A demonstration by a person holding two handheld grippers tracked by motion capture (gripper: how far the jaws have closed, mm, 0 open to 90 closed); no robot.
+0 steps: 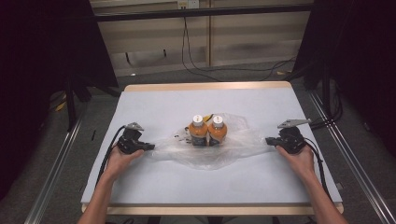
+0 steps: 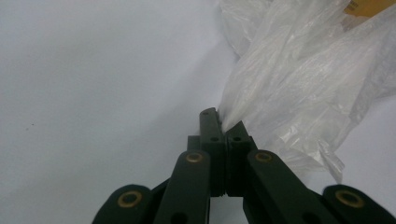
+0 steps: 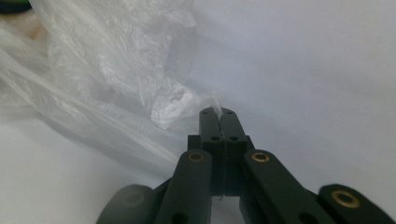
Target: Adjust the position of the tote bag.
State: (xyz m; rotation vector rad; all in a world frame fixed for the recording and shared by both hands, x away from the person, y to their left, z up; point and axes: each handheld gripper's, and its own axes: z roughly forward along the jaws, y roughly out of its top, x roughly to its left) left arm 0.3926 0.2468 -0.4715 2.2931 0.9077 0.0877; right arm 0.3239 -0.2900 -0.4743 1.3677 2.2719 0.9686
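Clear plastic bag stretched between two grippers

The left gripper is clamped on the crinkled, see-through plastic bag mid-table, around two upright orange bottles; the right gripper pinches its opposite edge.

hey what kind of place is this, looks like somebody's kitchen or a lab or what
Most likely a lab or recording setup: a bare white-topped table framed by dark curtains, metal rails on the floor, and loose cables trailing behind it.
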